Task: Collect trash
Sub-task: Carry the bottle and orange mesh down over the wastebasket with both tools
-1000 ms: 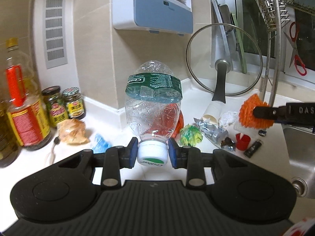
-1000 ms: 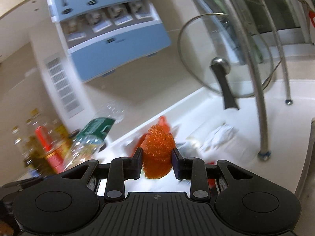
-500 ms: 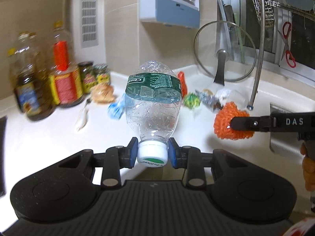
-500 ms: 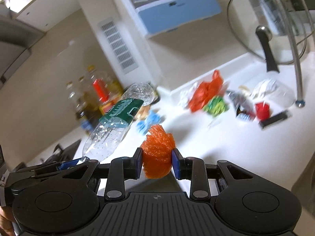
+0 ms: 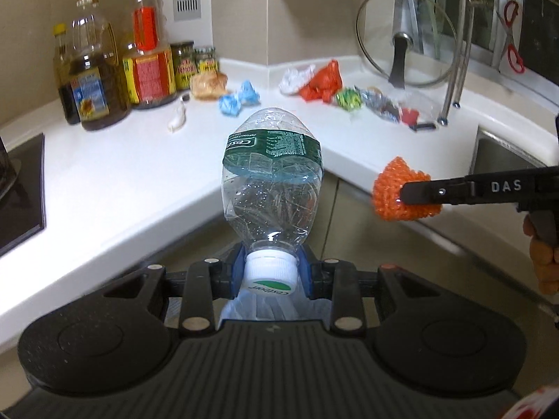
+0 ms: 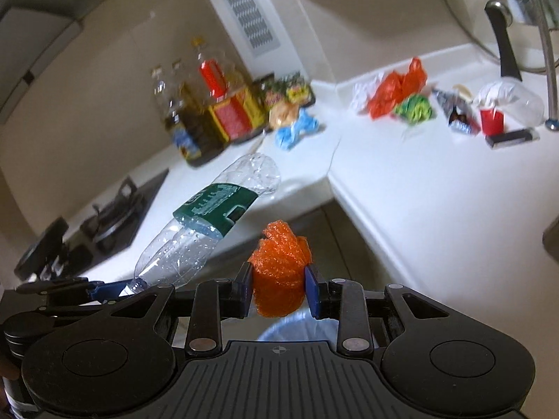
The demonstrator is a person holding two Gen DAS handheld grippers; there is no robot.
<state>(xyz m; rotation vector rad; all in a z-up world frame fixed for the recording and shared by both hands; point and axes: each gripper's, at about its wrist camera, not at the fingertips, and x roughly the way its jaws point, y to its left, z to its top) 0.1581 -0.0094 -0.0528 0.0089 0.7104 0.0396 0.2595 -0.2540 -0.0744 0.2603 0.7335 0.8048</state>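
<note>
Kitchen corner, white tabletop [image 5: 104, 174] strewn with wrappers | left tool [image 5: 268, 272] pinching plastic bottle [image 5: 270, 178] by cap | right tool [image 6: 279, 288] pinching orange mesh wad [image 6: 279, 272] | bin liner [image 6: 290, 328] glimpsed below | advice: centre over bin opening, lower, then release each cleanly.

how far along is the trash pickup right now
Nothing visibly binned yet. In hand: the left gripper clamps the plastic bottle by its cap; the right gripper pinches the orange mesh wad. A lined bin shows below. The orange bag and wrappers remain on the counter.
</note>
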